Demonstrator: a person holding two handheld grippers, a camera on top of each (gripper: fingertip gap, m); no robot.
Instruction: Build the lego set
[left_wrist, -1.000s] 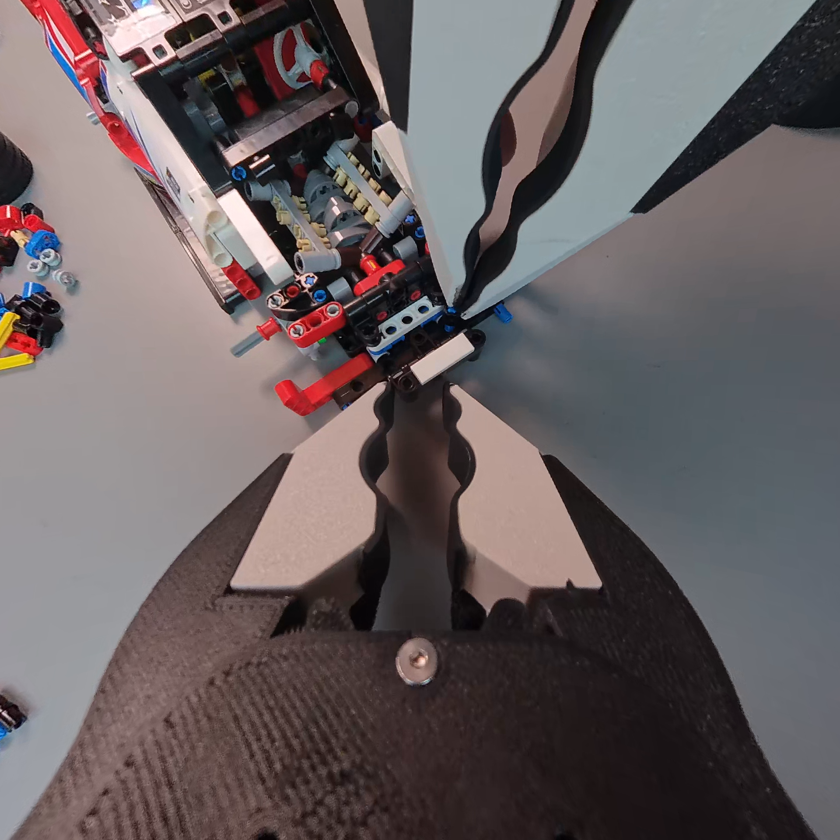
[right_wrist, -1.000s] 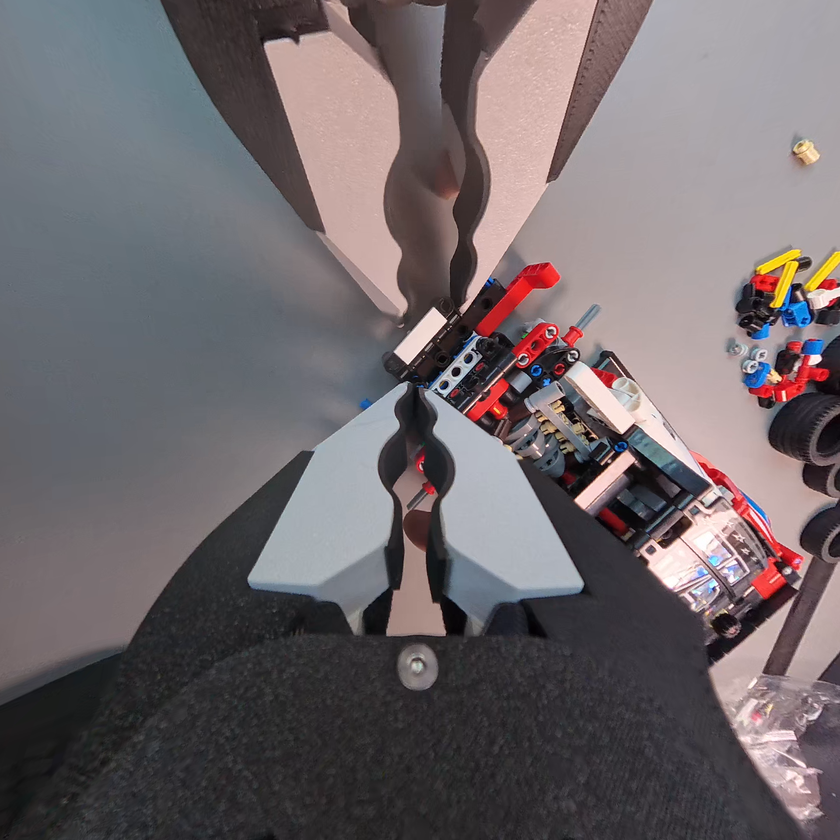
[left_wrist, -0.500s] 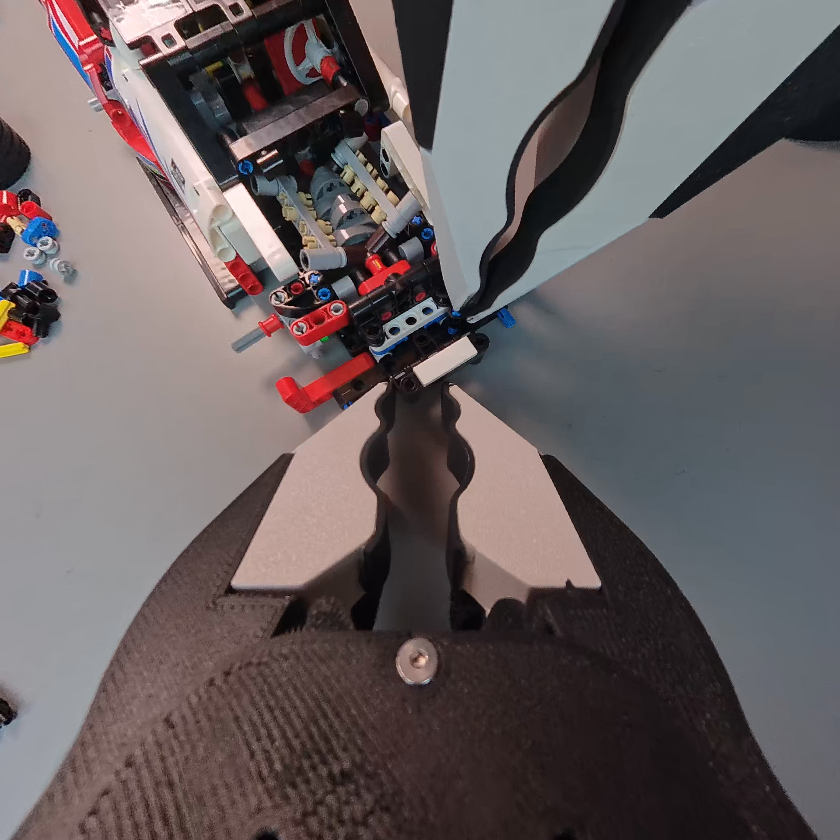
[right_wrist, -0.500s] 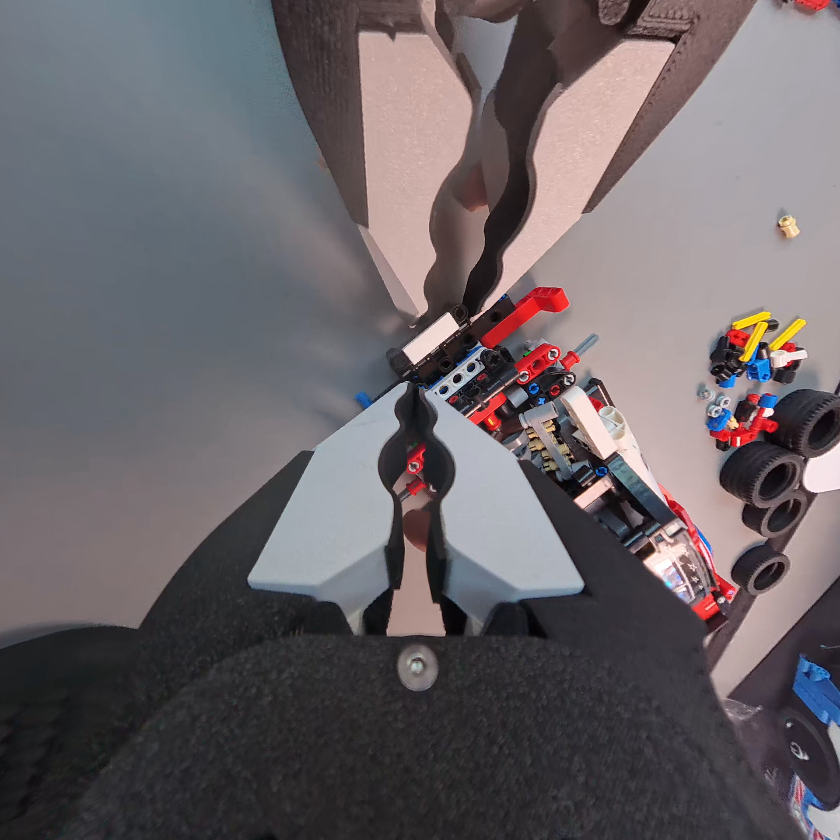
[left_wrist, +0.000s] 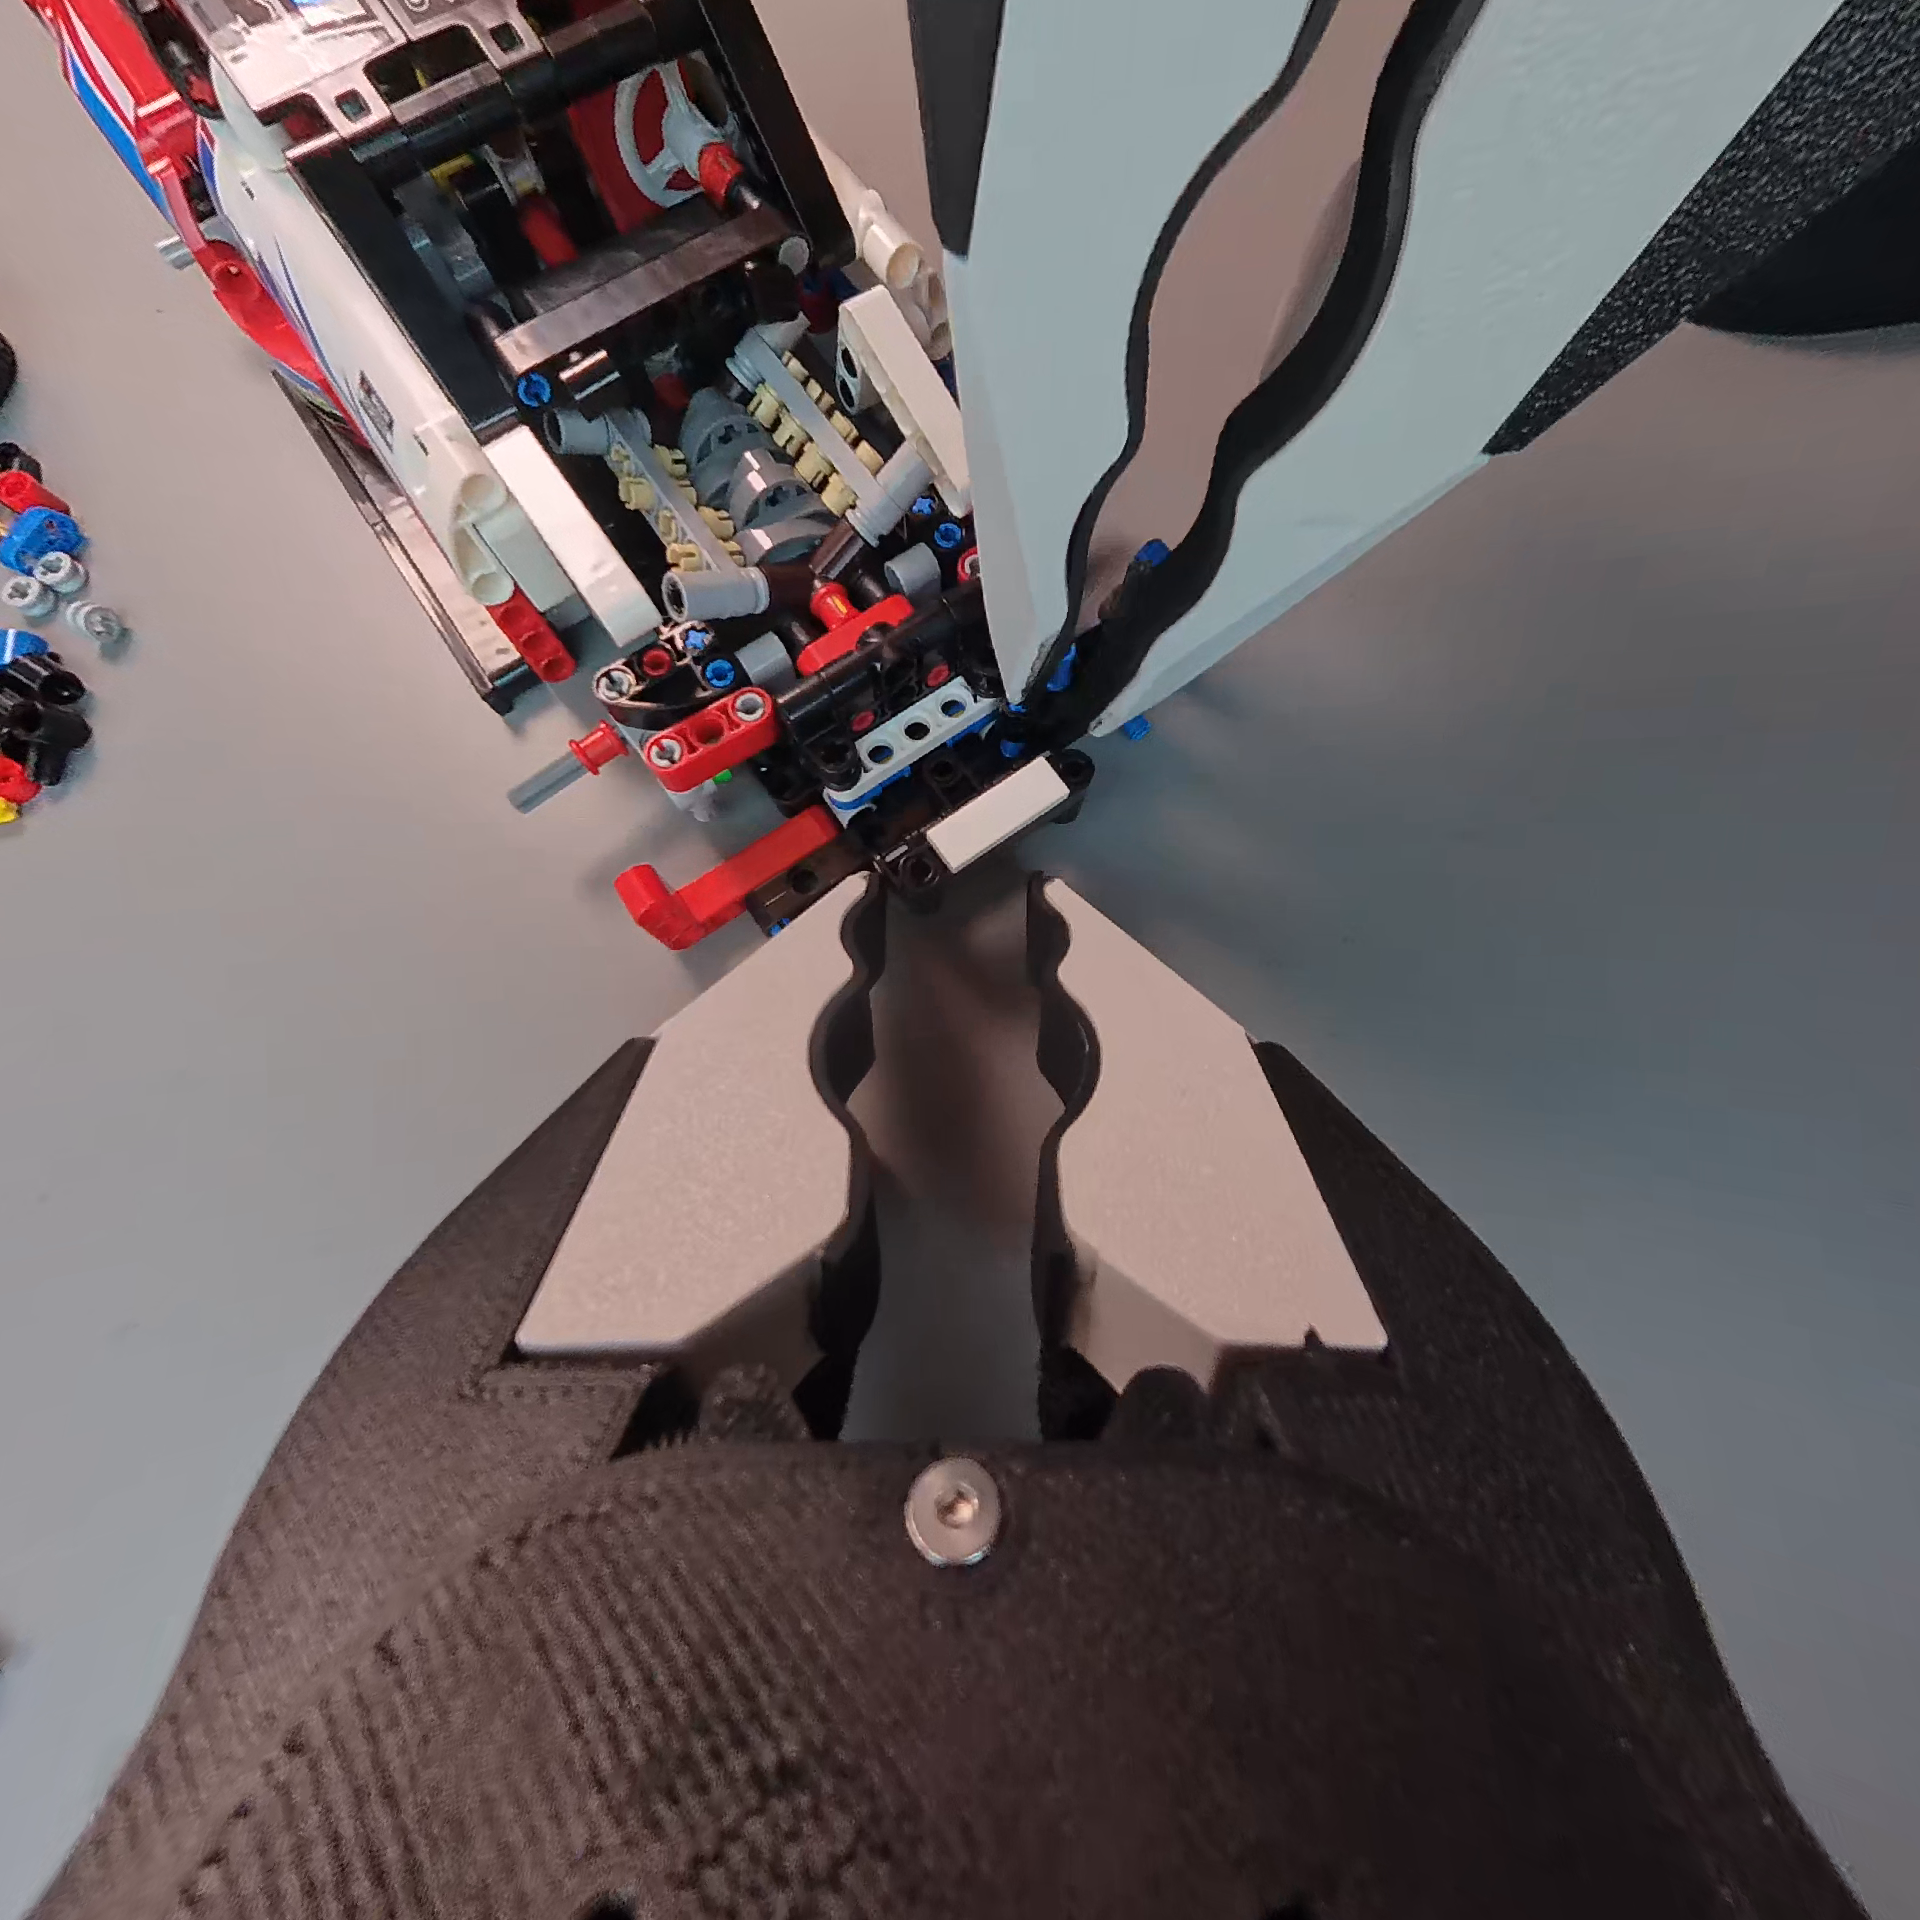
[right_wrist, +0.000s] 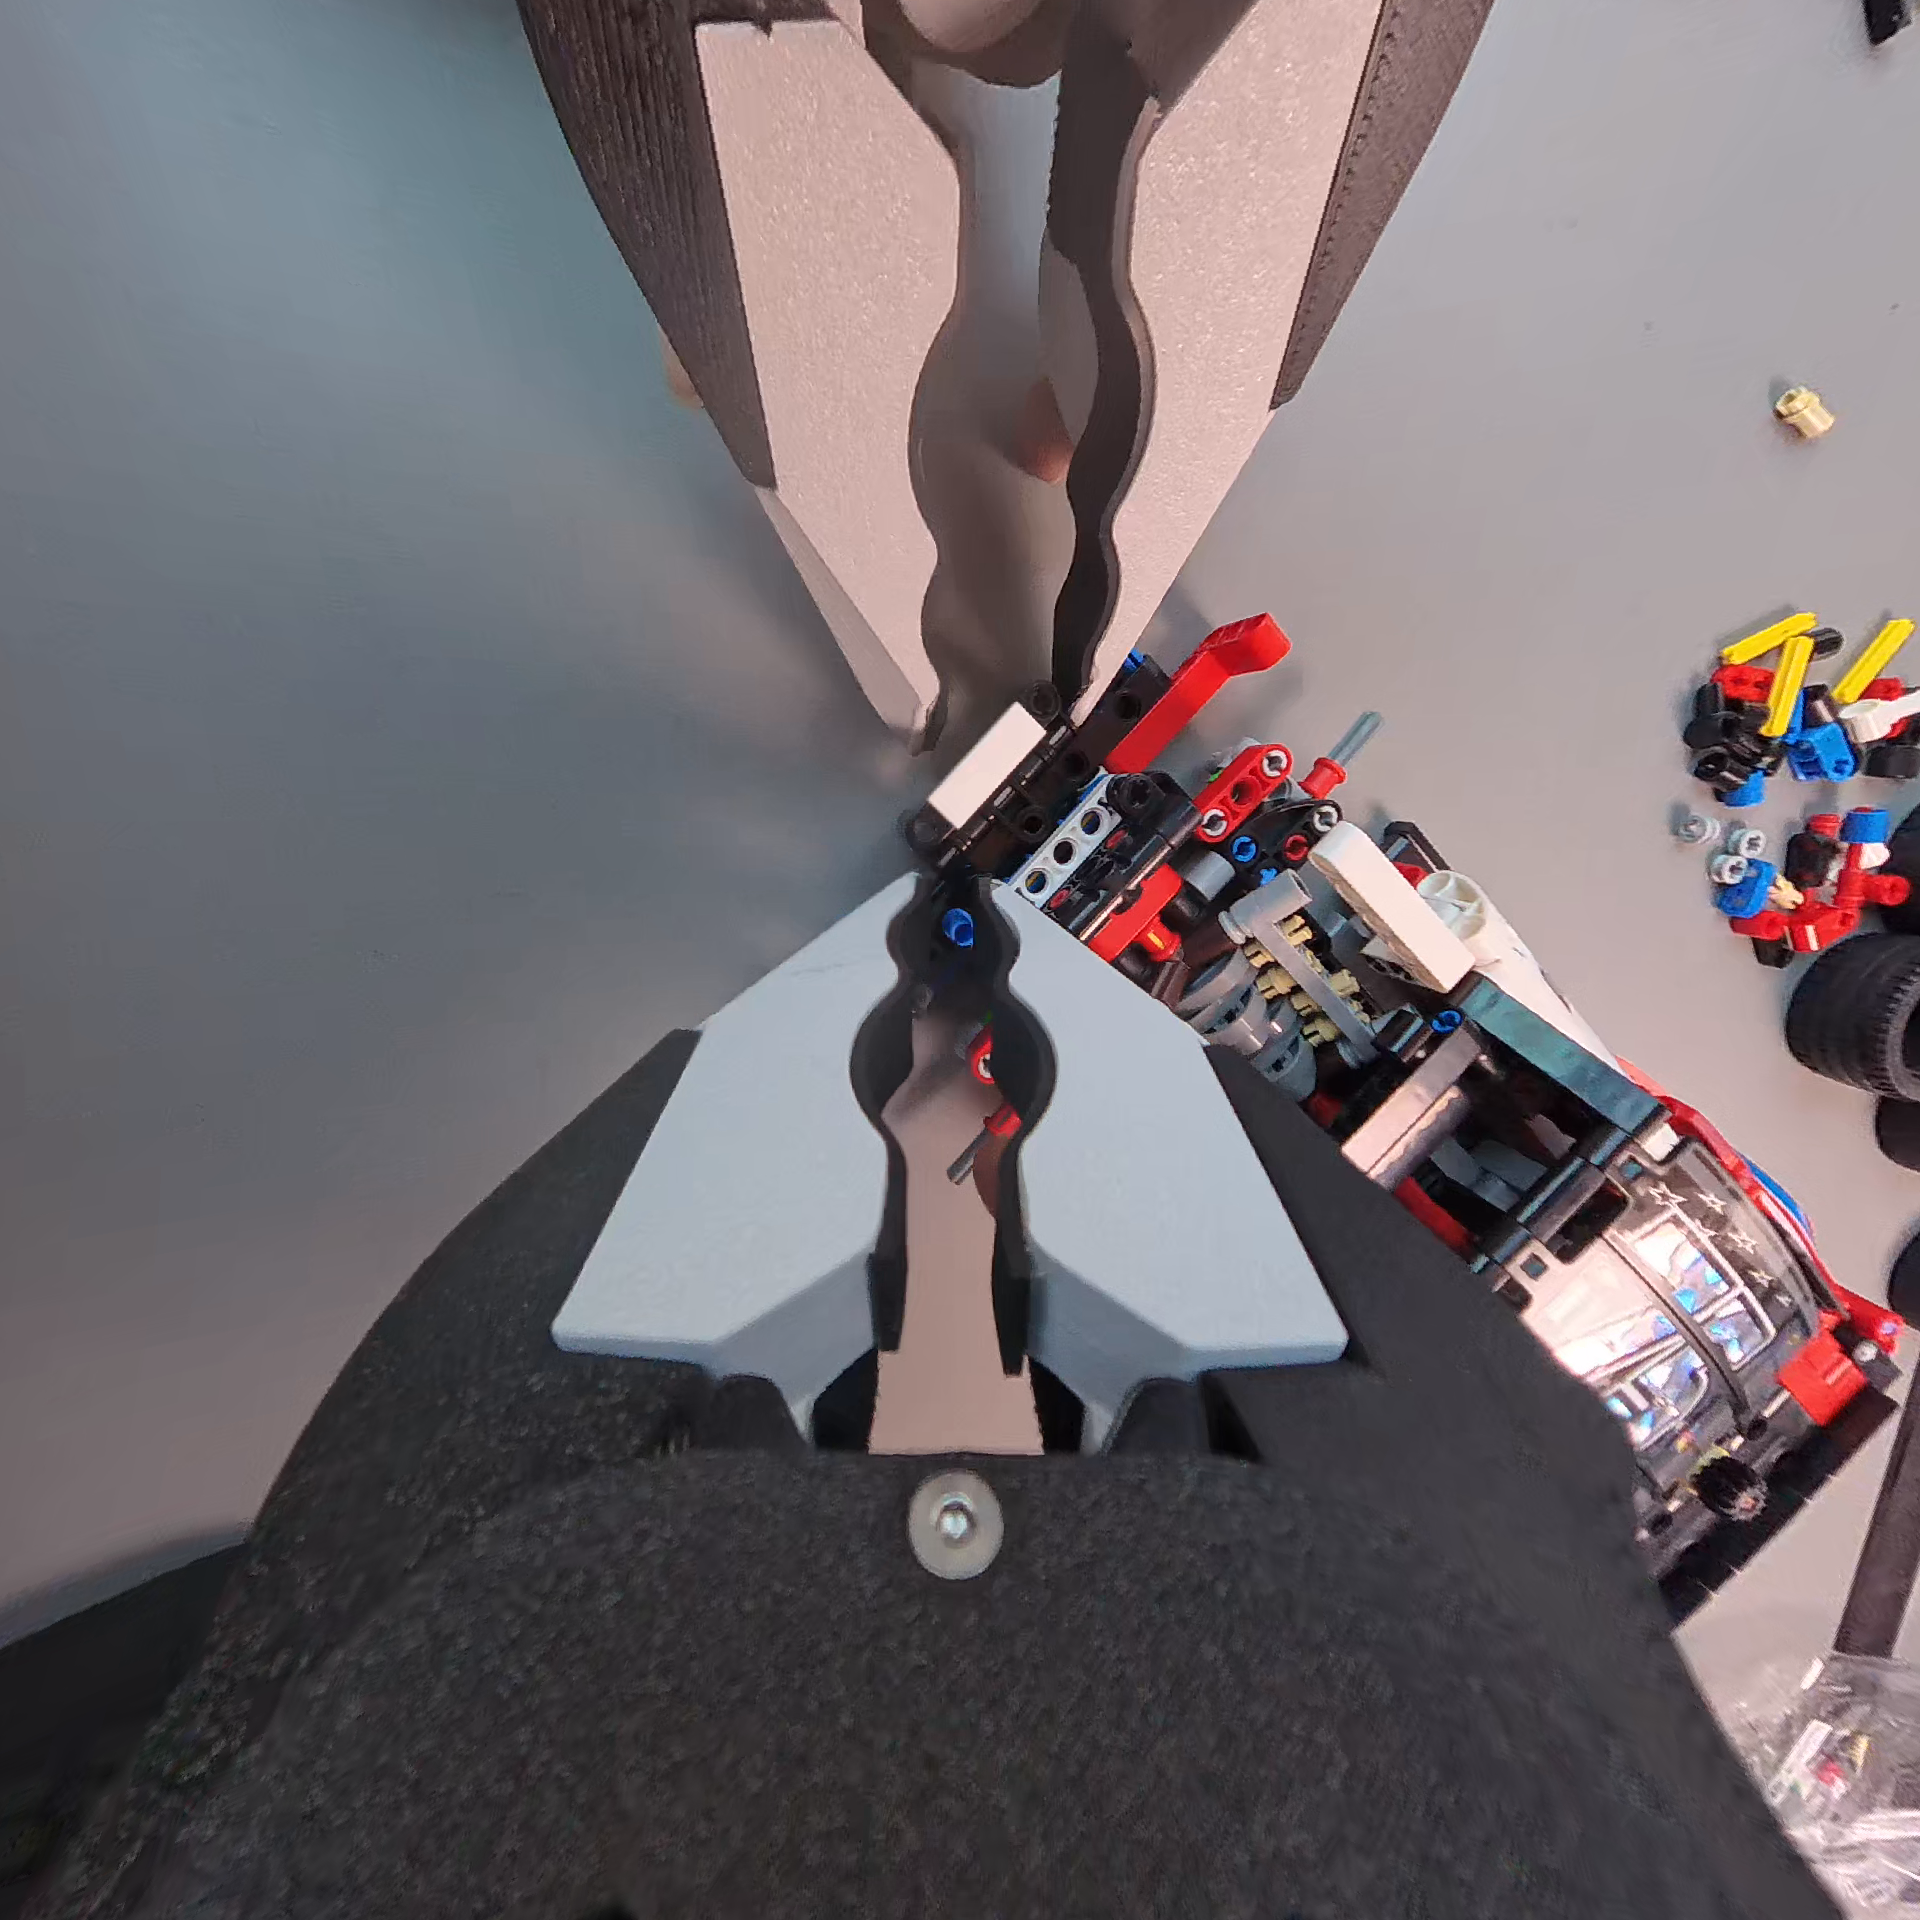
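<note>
**Inspector:** Position of the model?

**Assistant:** The partly built red, white and black brick car (left_wrist: 582, 416) lies on the plain grey counter (left_wrist: 1507, 987), its open rear frame towards both tools. A white flat tile on a black beam (left_wrist: 1003, 821) forms the rearmost edge.

**Inspector:** Left tongs (left_wrist: 951, 894)?

**Assistant:** Grey-faced, standing apart, with the tips just at the black beam below the white tile. Nothing is gripped between them.

**Inspector:** Right tongs (right_wrist: 951, 899)?

**Assistant:** Pale blue-faced, drawn nearly together at the corner of the rear frame. A small blue pin (right_wrist: 958, 923) and black parts sit in the gap between the tips; they appear clamped on that corner, though the view is too crowded to be certain.

**Inspector:** Other items?

**Assistant:** A red L-shaped beam (left_wrist: 717, 888) projects from the rear, touching the counter. A heap of small loose red, blue, black and yellow pieces (right_wrist: 1808, 727) lies well apart from the car, black rubber tyres (right_wrist: 1860, 1013) beside it. A small gold-coloured cylinder (right_wrist: 1803, 410) sits alone farther off.
</note>
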